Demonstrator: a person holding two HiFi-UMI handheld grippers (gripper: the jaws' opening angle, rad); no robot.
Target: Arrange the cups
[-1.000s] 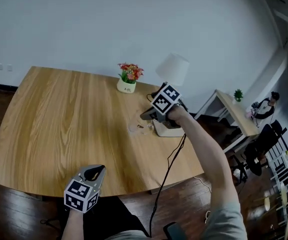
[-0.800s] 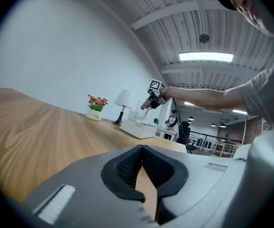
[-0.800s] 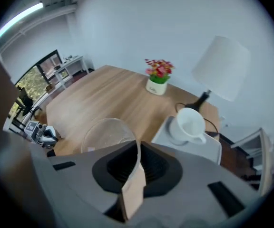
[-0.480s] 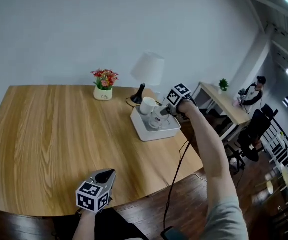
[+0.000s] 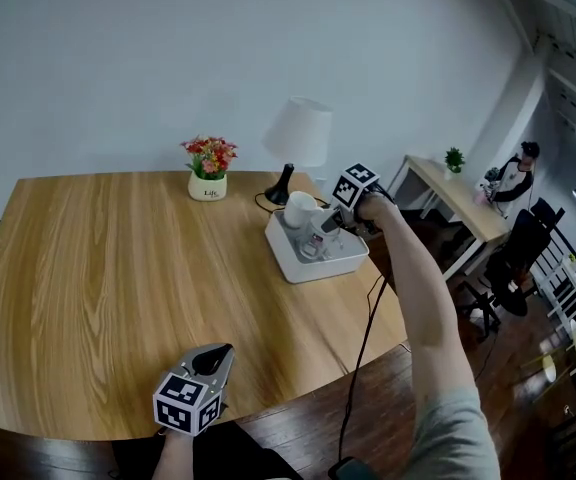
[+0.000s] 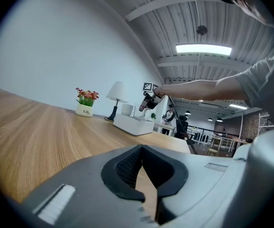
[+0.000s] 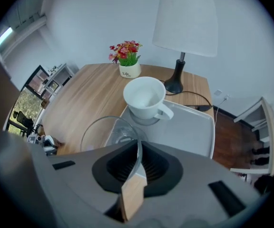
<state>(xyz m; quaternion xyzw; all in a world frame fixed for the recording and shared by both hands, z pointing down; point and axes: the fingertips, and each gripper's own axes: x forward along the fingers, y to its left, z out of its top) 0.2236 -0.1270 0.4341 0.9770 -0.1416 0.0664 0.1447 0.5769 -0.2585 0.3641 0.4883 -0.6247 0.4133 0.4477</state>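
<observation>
Head view: seeing right tongs (image 5: 324, 234) over tray (image 5: 343, 266) on worktop (image 5: 118, 268), next to cup (image 5: 300, 209); left tongs (image 5: 213, 360) low at near edge. Left gripper view: closed together, nothing in them. Right gripper view: clamped on thin rim of glass (image 7: 109, 136), above tray beside cup. Could slip from that edge pinch, or clink against cup if lowered crooked.

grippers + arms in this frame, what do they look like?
Left gripper and right gripper: grey bodies, black ribbed pads, each carrying a white cube with black square markers. A black cable hangs below the right arm. Grey short sleeve.
</observation>
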